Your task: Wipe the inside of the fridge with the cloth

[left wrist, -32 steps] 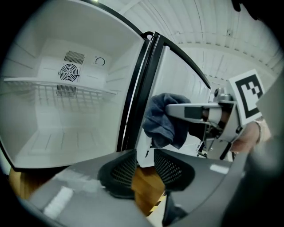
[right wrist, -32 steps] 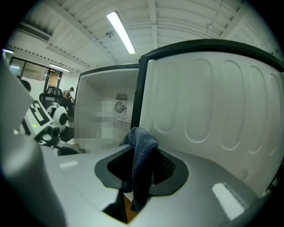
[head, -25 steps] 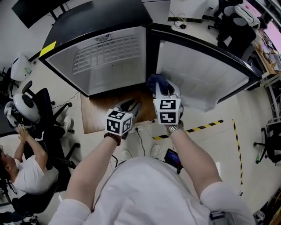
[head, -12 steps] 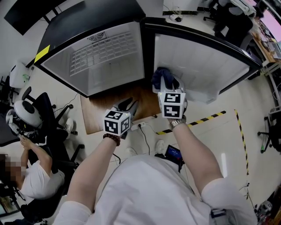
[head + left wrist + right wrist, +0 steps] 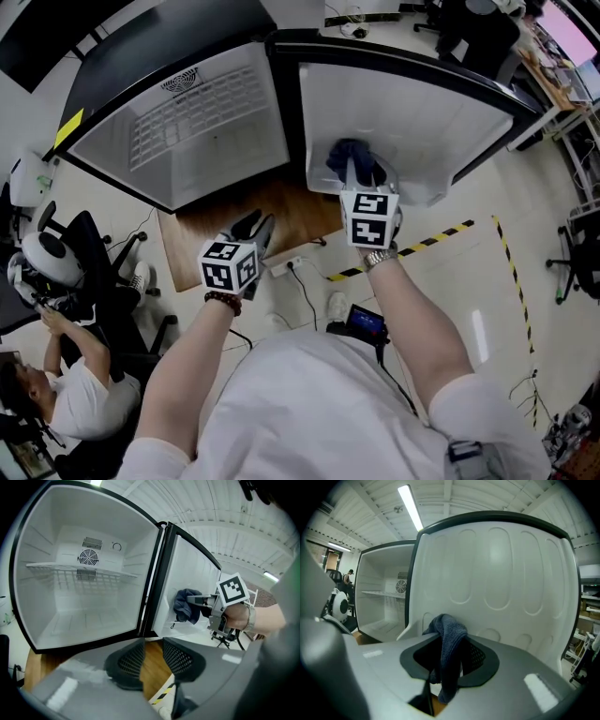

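In the head view, the fridge stands open in front of you, with its door swung out to the right. Your right gripper reaches to the door's white inner face. The dark blue cloth is bunched at its tip, low on the door and near the hinge side. Your left gripper hangs lower and to the left, over the wooden board under the fridge, well apart from the cloth. Striped tape runs across the floor to your right, and a seated person is at the lower left.

In the left gripper view, your left gripper's jaws stand apart with nothing between them; only the wooden board shows through the gap. Beyond them the fridge cavity is bare apart from a wire shelf and a round fan on the back wall. To the right, the cloth in your other gripper lies up against the lower part of the door's inner face, though you cannot tell from here how firmly it presses.

In the right gripper view, your right gripper's jaws are clamped on the cloth. It is folded over between them, one end humped above the jaws and the other hanging below. The door's moulded liner fills the view just behind it, and a ceiling light shows above.
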Demonstrator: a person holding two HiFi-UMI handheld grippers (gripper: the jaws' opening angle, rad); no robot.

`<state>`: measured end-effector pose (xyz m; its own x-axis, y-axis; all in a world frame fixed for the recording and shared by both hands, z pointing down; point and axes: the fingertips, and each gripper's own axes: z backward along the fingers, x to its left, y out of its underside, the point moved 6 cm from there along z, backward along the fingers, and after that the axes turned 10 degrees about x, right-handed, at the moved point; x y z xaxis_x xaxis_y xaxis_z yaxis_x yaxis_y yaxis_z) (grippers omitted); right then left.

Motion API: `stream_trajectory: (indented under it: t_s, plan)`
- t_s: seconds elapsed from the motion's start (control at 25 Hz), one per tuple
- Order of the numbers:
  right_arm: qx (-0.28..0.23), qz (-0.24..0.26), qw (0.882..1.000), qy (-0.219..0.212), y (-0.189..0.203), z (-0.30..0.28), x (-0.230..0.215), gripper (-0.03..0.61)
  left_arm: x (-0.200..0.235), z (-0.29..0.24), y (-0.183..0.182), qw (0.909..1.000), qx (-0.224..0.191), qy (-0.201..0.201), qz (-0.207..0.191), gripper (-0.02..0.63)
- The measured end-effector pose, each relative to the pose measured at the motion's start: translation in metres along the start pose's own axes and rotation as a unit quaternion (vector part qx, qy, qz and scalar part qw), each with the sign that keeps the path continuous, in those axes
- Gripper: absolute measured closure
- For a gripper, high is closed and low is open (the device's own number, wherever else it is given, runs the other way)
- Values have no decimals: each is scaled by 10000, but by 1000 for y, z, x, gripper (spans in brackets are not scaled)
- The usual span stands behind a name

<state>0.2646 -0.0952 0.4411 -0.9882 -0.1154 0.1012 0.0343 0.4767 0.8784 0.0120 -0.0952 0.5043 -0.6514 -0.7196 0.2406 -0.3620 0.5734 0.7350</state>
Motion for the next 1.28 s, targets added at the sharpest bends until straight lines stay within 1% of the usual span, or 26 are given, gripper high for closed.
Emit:
stream_trajectory:
  t_s: [0.44,1.0,1.28]
  plan:
    - [123,-129,9979,621,22,24,-65,479,-7,6,8,9999,-78,50,139,495]
    - [196,-317,9902,1349,42,59,-139,479,-32,-8,0,9997,-129,211,21,495]
    - [166,-322,9877,1520,48,78,-159,479,-48,-22,-6,9992,-114,368,-63,495]
